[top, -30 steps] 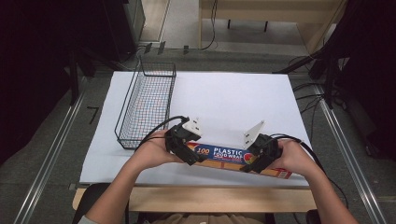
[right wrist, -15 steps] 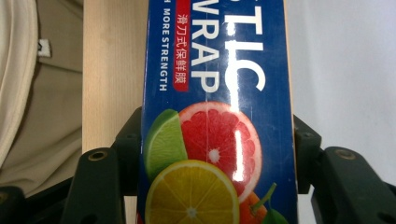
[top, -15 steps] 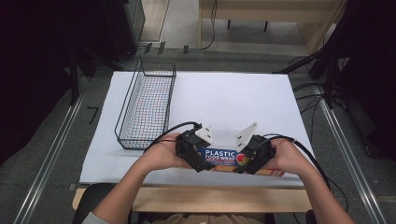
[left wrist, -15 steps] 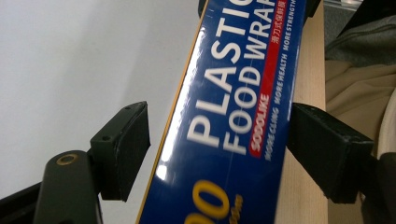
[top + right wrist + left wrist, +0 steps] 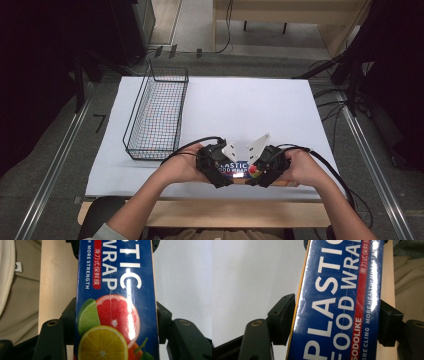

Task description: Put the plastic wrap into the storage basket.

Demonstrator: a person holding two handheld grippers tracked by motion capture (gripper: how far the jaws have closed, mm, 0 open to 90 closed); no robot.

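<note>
Wrap box [image 5: 239, 168] at desk's [image 5: 260, 115] near edge, mostly hidden under both grippers. Left gripper [image 5: 334, 325] fingers just closed in, clamped on the box. Right gripper [image 5: 116, 322] fingers clamp its fruit end. Box ends cut off in the gripper views.

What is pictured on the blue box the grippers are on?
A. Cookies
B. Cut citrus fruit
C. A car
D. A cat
B: in the right gripper view the box shows a lime wedge, a cut pink grapefruit and a cut orange slice, under white letters.
</note>
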